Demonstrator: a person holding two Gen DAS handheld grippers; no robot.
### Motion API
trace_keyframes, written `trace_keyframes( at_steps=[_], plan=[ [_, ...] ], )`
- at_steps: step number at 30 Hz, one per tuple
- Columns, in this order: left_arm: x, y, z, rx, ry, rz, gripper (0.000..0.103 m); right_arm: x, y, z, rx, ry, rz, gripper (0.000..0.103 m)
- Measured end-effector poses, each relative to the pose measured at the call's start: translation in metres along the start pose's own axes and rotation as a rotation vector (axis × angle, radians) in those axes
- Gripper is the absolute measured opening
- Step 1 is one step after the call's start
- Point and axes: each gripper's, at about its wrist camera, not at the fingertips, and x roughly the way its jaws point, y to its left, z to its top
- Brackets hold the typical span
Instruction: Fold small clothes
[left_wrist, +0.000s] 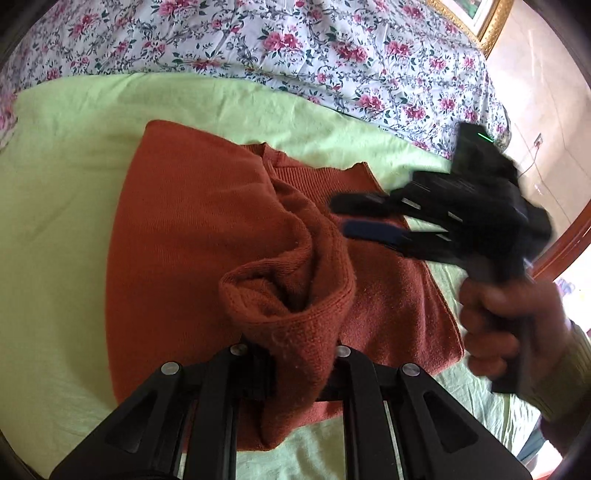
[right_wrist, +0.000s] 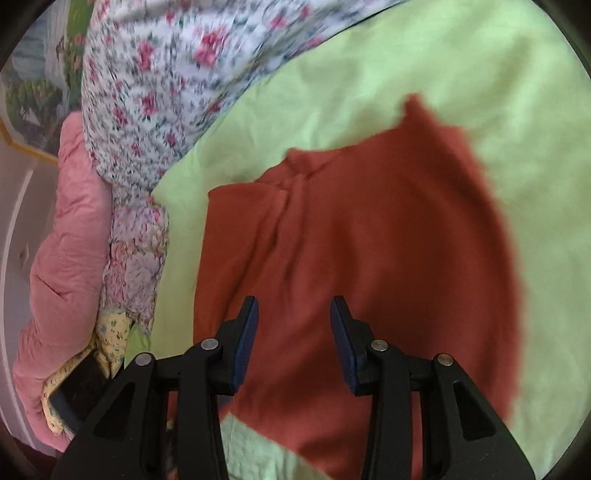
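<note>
Left wrist view: mid-fold on the rust sweater (left_wrist: 207, 236), which lies on the green sheet (left_wrist: 74, 192) over the bed with the floral cover (left_wrist: 295, 44) behind. The left gripper (left_wrist: 295, 365) is clenched on a bunched cuff or sleeve end (left_wrist: 291, 295) of the sweater; the knit rises right out of the jaws and curls into a tube just ahead of them. The rest of the sleeve trails up toward the neckline. The sweater body is flat, left side smooth, right side lying under the right gripper (left_wrist: 354, 218), which is blurred and hovers above the cloth with its jaws parted and nothing between them. A hand (left_wrist: 502, 325) wraps its handle at the right edge. Judgement: the sleeve-in step is under way; next the held sleeve needs carrying across the body and laying flat, without dragging the layer below.

Right wrist view: blurred. The right gripper (right_wrist: 294, 339) is released, blue pads apart, empty, over the lower middle of the sweater (right_wrist: 388, 240). The cloth lies directly below and ahead of the jaws; whether the tips touch it I cannot tell. The neckline sits further ahead, the green sheet (right_wrist: 443, 66) all round. A pink quilt (right_wrist: 62, 258) and floral pillows (right_wrist: 136, 258) lie at the left, off the work area. Judgement: this gripper is free to pin the body or take the opposite sleeve.
</note>
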Motion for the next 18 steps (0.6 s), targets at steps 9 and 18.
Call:
trace_keyframes(
  at_steps=[9, 18],
  plan=[
    [-0.009, -0.017, -0.004, 0.133, -0.005, 0.063, 0.011, 0.079, 0.027, 0.046, -0.035, 0.121, 0.023, 0.015],
    [0.001, -0.081, 0.003, 0.226, -0.006, -0.133, 0.012, -0.029, 0.014, 0.048, -0.153, -0.043, -0.038, 0.014]
  ],
)
